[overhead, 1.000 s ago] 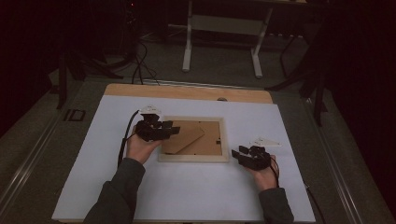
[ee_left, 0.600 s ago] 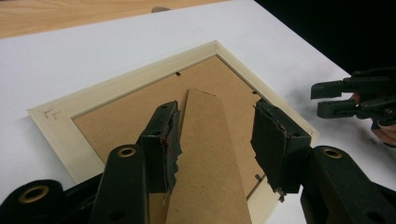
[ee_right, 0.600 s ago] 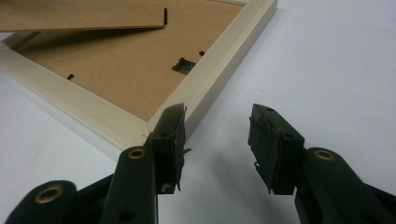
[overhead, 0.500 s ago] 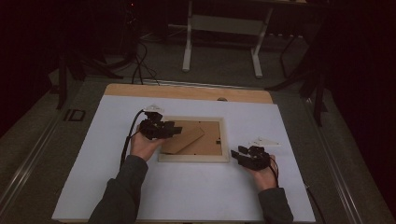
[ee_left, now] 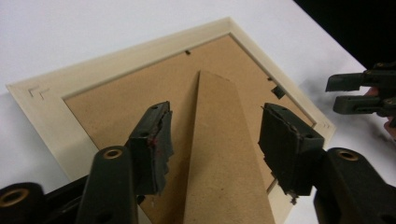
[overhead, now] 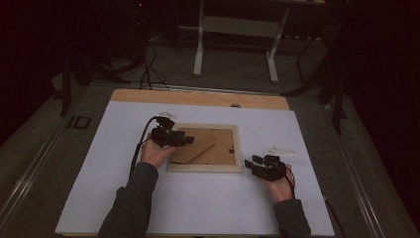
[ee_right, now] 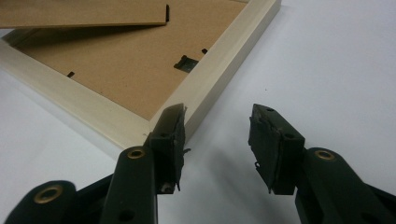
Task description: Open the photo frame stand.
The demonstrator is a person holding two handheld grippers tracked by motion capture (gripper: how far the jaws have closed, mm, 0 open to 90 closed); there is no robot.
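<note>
1. My left gripper is over the frame's back, jaws just been opening, spread either side of the stand flap, not pinching.
2. Frame lies face-down mid table.
3. My right gripper: jaws spread, empty, just beside frame's corner.

Hidden and cut-off parts around the picture frame

In the high view the left gripper covers the frame's left rail, and the small clips on its backing are too small to read. In the left gripper view the stand flap runs off the bottom edge.
</note>
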